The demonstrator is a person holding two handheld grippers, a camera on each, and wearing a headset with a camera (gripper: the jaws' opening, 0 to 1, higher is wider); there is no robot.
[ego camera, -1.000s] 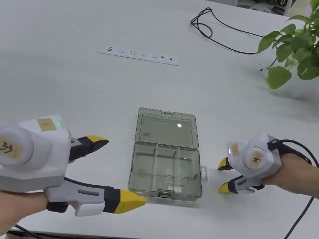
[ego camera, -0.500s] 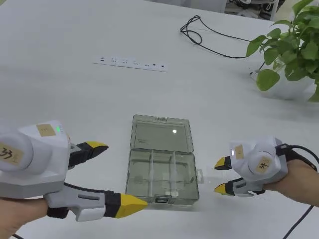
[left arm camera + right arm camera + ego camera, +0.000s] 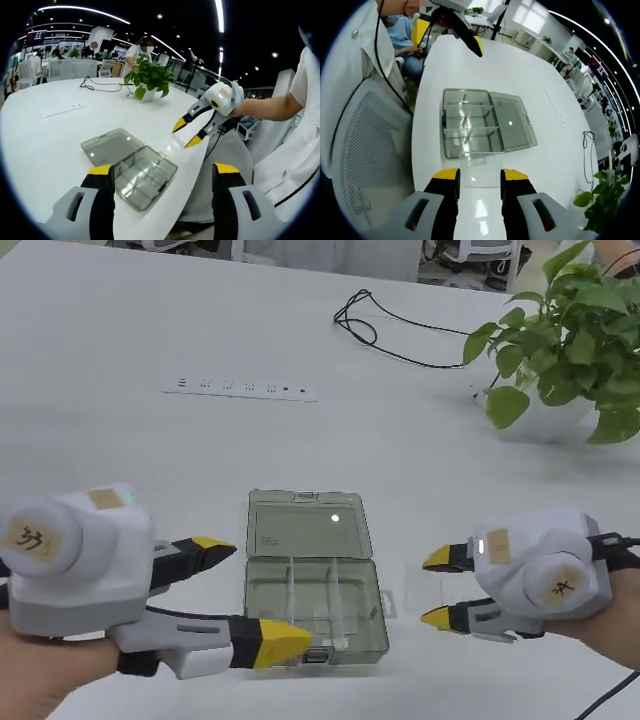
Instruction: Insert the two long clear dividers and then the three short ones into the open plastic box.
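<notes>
Left gripper (image 3: 262, 592) nearer, plastic box (image 3: 320, 580) between it and right gripper (image 3: 427, 589) — ungripped

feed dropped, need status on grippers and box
Left gripper open, empty, left of box. Right gripper open, empty, right of it. Lid open, dividers inside, count unclear. Nothing in the way.

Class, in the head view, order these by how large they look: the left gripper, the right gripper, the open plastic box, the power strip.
1. left gripper, though nearness to the camera enlarges it.
2. right gripper and plastic box look alike; not ranked.
3. power strip, smallest.
</notes>
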